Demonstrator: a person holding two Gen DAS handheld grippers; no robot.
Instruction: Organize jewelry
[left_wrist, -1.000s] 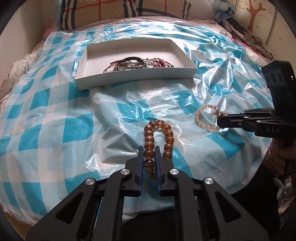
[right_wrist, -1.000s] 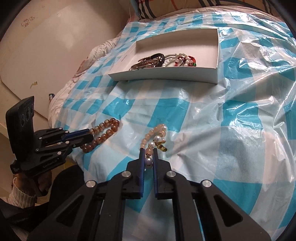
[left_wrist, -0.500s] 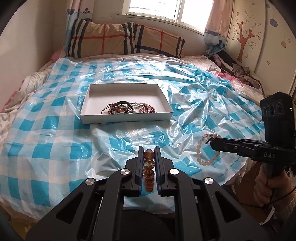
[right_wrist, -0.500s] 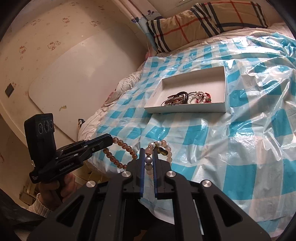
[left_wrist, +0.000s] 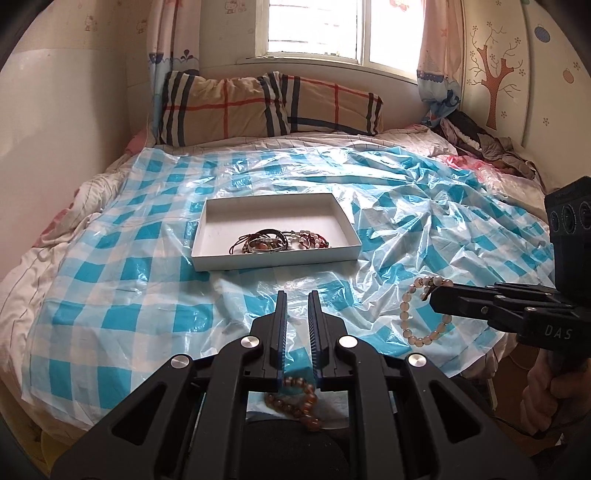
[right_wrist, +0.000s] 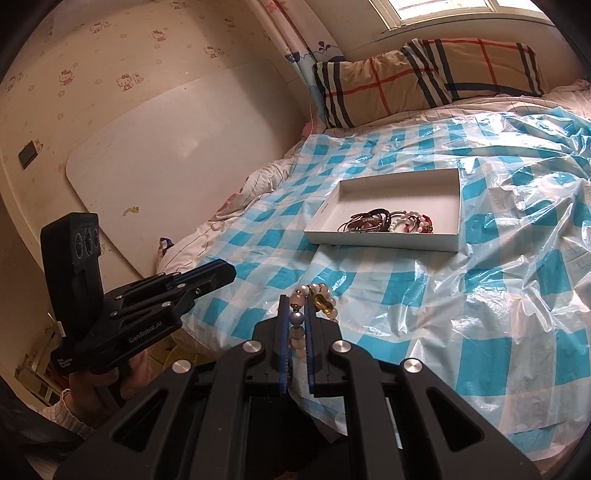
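My left gripper (left_wrist: 297, 295) is raised over the near edge of the bed, jaws nearly together and nothing between the tips. The brown bead bracelet (left_wrist: 295, 402) shows only at the root of the fingers, its loop dangling below. It is hidden in the right wrist view, where the left gripper (right_wrist: 225, 273) is at the left. My right gripper (right_wrist: 295, 299) is shut on a grey bead of the pale pearl bracelet (right_wrist: 296, 319). That pale bracelet (left_wrist: 403, 315) hangs from the right gripper (left_wrist: 434, 299). The white box (left_wrist: 273, 260) (right_wrist: 384, 242) holds several bracelets (left_wrist: 273, 242).
A crinkled blue-and-white checked plastic sheet (left_wrist: 129, 314) covers the bed. A plaid pillow (left_wrist: 269, 107) lies at the head under the window, with heaped clothes (left_wrist: 480, 140) at the far right. A white board (right_wrist: 166, 147) leans on the left wall. A hand (left_wrist: 543, 380) holds each gripper.
Both grippers have lifted off the sheet and tilted upward, each taking its bracelet along. The brown beads that stood between the left fingers now show only at their root.
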